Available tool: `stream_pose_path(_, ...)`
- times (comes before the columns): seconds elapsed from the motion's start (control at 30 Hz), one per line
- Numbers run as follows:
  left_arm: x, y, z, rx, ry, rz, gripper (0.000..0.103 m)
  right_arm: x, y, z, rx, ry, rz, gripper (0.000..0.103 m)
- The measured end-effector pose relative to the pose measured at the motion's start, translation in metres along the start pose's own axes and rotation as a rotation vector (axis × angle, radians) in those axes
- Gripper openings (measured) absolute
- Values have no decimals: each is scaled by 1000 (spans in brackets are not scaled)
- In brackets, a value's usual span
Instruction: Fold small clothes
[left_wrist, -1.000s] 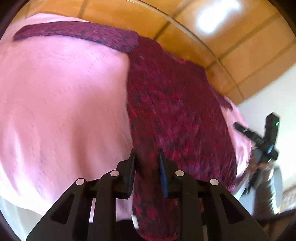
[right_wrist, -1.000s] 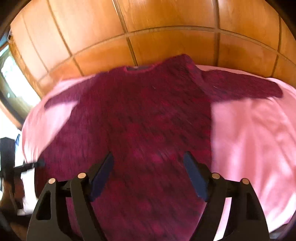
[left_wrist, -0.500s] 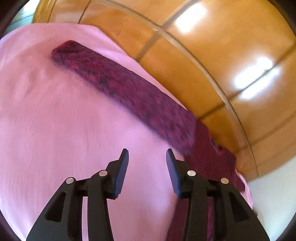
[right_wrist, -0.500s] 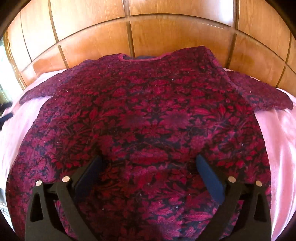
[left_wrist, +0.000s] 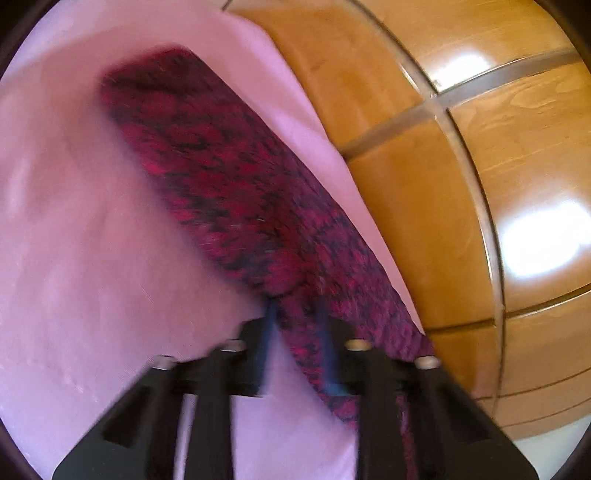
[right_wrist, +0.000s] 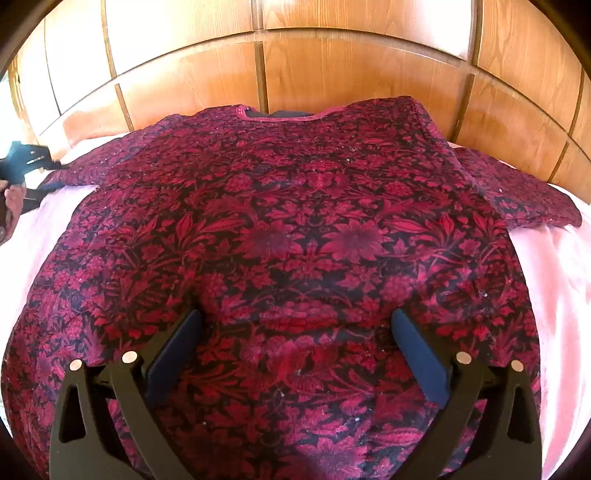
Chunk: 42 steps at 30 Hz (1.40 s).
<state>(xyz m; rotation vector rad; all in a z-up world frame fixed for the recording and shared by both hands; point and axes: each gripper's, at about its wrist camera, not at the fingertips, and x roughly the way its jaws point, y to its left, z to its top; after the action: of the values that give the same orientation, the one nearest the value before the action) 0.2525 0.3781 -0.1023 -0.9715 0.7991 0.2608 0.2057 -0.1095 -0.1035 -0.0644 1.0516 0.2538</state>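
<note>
A dark red floral top (right_wrist: 295, 236) lies spread flat on a pink sheet (right_wrist: 554, 280), neckline toward the wooden wall. My right gripper (right_wrist: 295, 325) is wide open and empty, resting low over the body of the top. The top's left sleeve (left_wrist: 221, 173) stretches away in the left wrist view. My left gripper (left_wrist: 295, 325) has its jaws close together around the sleeve's lower edge near the armpit; the view is blurred. The left gripper also shows at the far left of the right wrist view (right_wrist: 22, 162), at the sleeve end.
A wooden panelled wall (right_wrist: 332, 62) stands right behind the bed. The pink sheet (left_wrist: 74, 258) runs wide to the left of the sleeve. The sheet's edge by the wall (left_wrist: 317, 122) is close to the sleeve.
My left gripper let go of the hem, swung to the left sleeve and closed in on its edge. My right gripper moved down over the top's body and stayed open.
</note>
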Motion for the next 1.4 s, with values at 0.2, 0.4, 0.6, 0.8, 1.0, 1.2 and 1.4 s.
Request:
stream_pose_path(0.2,-38,9,-31,61,-147,71,0,1,-1,1,4,-2,9,101)
stream_pose_path(0.4,-30,4,-46,158,-115,217,0,1,-2,2,5,-2,9,101)
stream_pose_path(0.6,-51,-44,-84,243,-111,170,26,1,-3,2,5,-3,12,101)
stream_pose_path(0.8,-50,-126,-189,508,-13,-47,51,2,-3,3,15,-9,24,101)
stream_pose_path(1.0,-11,-173,-289,804,137,-100,51,-13,-34,14,152,-15,158,79)
stream_pose_path(1.2,13,-162,-310,837,137,-72,53,-44,-170,39,527,-155,160,70)
stream_pose_path(1.4,17,-162,-306,799,140,-115,54,-13,-314,54,869,-154,-25,56)
